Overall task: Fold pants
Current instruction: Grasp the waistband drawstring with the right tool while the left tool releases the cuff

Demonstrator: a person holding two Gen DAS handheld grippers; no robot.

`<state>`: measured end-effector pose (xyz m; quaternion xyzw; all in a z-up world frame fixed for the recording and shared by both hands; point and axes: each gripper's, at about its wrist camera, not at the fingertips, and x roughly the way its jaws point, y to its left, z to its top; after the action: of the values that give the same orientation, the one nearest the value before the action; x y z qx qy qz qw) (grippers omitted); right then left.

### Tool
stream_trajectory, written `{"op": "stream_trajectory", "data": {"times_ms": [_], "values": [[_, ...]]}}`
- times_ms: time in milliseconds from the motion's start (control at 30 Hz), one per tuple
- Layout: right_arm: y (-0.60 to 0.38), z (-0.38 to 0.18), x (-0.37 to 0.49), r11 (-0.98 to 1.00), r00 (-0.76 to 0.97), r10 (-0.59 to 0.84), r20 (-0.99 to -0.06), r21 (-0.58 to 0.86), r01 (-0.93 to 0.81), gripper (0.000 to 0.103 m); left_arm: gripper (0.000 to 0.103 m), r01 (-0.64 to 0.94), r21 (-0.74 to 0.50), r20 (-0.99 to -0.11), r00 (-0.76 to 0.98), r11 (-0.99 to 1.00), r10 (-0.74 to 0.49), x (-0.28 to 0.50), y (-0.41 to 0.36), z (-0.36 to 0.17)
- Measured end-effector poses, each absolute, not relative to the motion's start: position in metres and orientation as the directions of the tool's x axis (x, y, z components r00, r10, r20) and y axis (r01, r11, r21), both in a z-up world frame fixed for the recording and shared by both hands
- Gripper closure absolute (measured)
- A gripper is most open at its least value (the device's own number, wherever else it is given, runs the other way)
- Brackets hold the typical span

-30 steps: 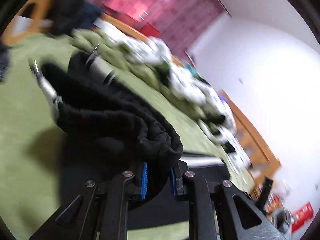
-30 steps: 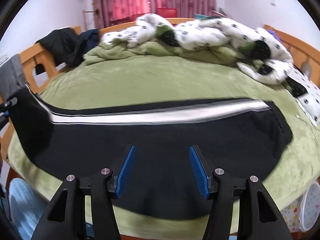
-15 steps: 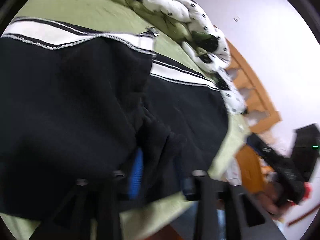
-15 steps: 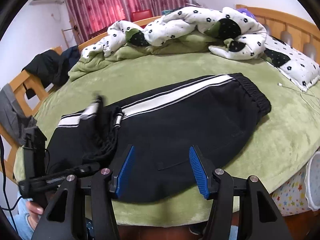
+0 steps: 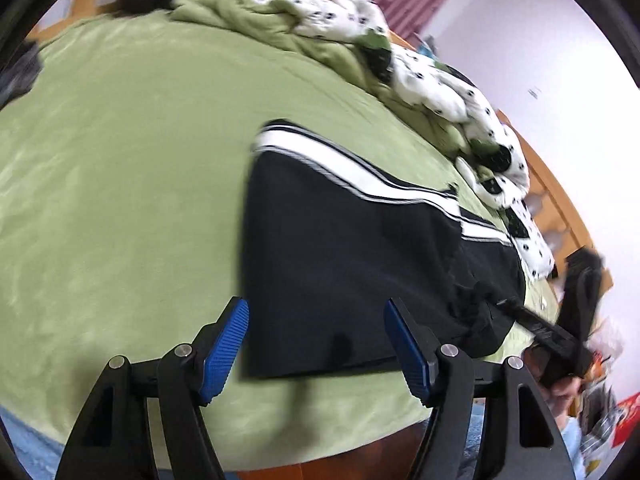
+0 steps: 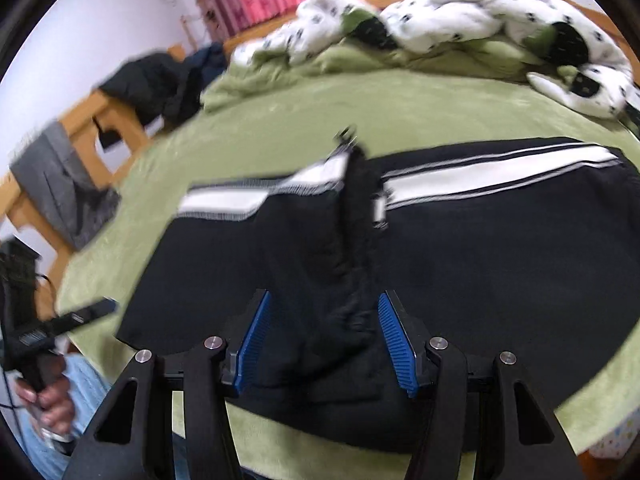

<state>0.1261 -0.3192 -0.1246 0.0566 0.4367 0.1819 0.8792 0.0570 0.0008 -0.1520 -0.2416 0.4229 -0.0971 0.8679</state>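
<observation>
Straddling the pants' (image 6: 460, 264) bunched cuff, right hand-held gripper (image 6: 326, 334) gapes; left (image 5: 316, 344) gapes too.

No legible text, brand, number or sign is found in either view. The black pants (image 6: 460, 264) carry only a plain white side stripe with no lettering. The white quilt (image 6: 480, 16) along the upper edge of the right wrist view bears a black spot pattern, not characters. In the left wrist view, a red item (image 5: 626, 420) at the lower right edge of the frame may be printed packaging, but it is too blurred and too small to read. Motion blur affects both frames. The blue finger pads show ribbing only, no markings.
</observation>
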Motion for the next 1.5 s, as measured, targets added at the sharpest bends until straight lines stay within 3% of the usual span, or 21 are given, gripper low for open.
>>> {"op": "stream_trajectory", "data": {"times_ms": [67, 100, 233, 300, 400, 467, 500, 533, 600, 767, 900, 933, 1000, 1100, 1167, 1233, 1400, 1500], "values": [[-0.303, -0.136, 0.128, 0.947, 0.554, 0.294, -0.779, 0.159, -0.279, 0.095, 0.035, -0.062, -0.511, -0.687, 0.629, 0.857, -0.364, 0.053, 0.015, -0.157], [-0.303, -0.134, 0.126, 0.945, 0.564, 0.295, -0.771, 0.150, -0.289, 0.095, 0.035, -0.070, -0.510, -0.690, 0.629, 0.857, -0.359, 0.052, 0.020, -0.158], [-0.346, -0.113, 0.107, 0.917, 0.612, 0.397, -0.684, 0.330, -0.225, 0.096, 0.035, -0.060, -0.517, -0.680, 0.635, 0.854, -0.366, 0.056, 0.019, -0.161], [-0.355, -0.114, 0.099, 0.919, 0.588, 0.393, -0.707, 0.325, -0.224, 0.096, 0.035, -0.048, -0.524, -0.671, 0.637, 0.850, -0.378, 0.058, 0.018, -0.164], [-0.341, -0.137, 0.099, 0.937, 0.512, 0.343, -0.788, 0.250, -0.243, 0.095, 0.035, -0.047, -0.538, -0.678, 0.617, 0.841, -0.399, 0.065, 0.016, -0.173], [-0.342, -0.133, 0.098, 0.925, 0.530, 0.377, -0.759, 0.287, -0.248, 0.087, 0.035, -0.046, -0.543, -0.679, 0.612, 0.838, -0.406, 0.066, 0.017, -0.176], [-0.343, -0.128, 0.100, 0.918, 0.541, 0.397, -0.742, 0.305, -0.254, 0.080, 0.035, -0.034, -0.541, -0.676, 0.612, 0.840, -0.410, 0.066, 0.017, -0.176], [-0.344, -0.121, 0.104, 0.911, 0.556, 0.412, -0.722, 0.318, -0.262, 0.063, 0.035, -0.027, -0.534, -0.676, 0.614, 0.845, -0.408, 0.066, 0.017, -0.176], [-0.342, -0.114, 0.122, 0.922, 0.579, 0.387, -0.717, 0.298, -0.248, 0.051, 0.035, -0.014, -0.504, -0.683, 0.619, 0.863, -0.388, 0.068, 0.018, -0.175], [-0.322, -0.125, 0.189, 0.939, 0.515, 0.339, -0.787, 0.253, -0.232, 0.051, 0.035, 0.003, -0.510, -0.674, 0.620, 0.860, -0.402, 0.075, 0.023, -0.175], [-0.316, -0.169, 0.236, 0.944, 0.375, 0.324, -0.869, 0.272, -0.186, 0.052, 0.035, 0.022, -0.475, -0.674, 0.634, 0.880, -0.380, 0.077, 0.025, -0.172], [-0.315, -0.164, 0.236, 0.944, 0.398, 0.320, -0.860, 0.253, -0.212, 0.082, 0.035, 0.022, -0.469, -0.675, 0.636, 0.883, -0.374, 0.077, 0.026, -0.172], [-0.318, -0.143, 0.232, 0.931, 0.450, 0.338, -0.826, 0.224, -0.288, 0.089, 0.035, 0.026, -0.472, -0.673, 0.635, 0.881, -0.379, 0.080, 0.028, -0.172], [-0.341, -0.122, 0.229, 0.922, 0.523, 0.383, -0.762, 0.284, -0.262, 0.089, 0.035, 0.042, -0.509, -0.653, 0.631, 0.860, -0.417, 0.084, 0.027, -0.175], [-0.338, -0.138, 0.233, 0.950, 0.519, 0.304, -0.799, 0.214, -0.227, 0.086, 0.035, 0.052, -0.515, -0.658, 0.615, 0.856, -0.434, 0.088, 0.021, -0.178], [-0.333, -0.164, 0.239, 0.964, 0.448, 0.250, -0.858, 0.174, -0.203, 0.073, 0.035, 0.048, -0.507, -0.676, 0.597, 0.861, -0.432, 0.091, 0.015, -0.182], [-0.355, -0.140, 0.205, 0.947, 0.485, 0.319, -0.814, 0.287, -0.143, 0.072, 0.035, 0.053, -0.503, -0.673, 0.602, 0.863, -0.430, 0.085, 0.009, -0.176], [-0.359, -0.123, 0.158, 0.953, 0.562, 0.303, -0.769, 0.258, -0.160, 0.067, 0.035, 0.060, -0.474, -0.680, 0.608, 0.878, -0.409, 0.081, 0.003, -0.171]]}}
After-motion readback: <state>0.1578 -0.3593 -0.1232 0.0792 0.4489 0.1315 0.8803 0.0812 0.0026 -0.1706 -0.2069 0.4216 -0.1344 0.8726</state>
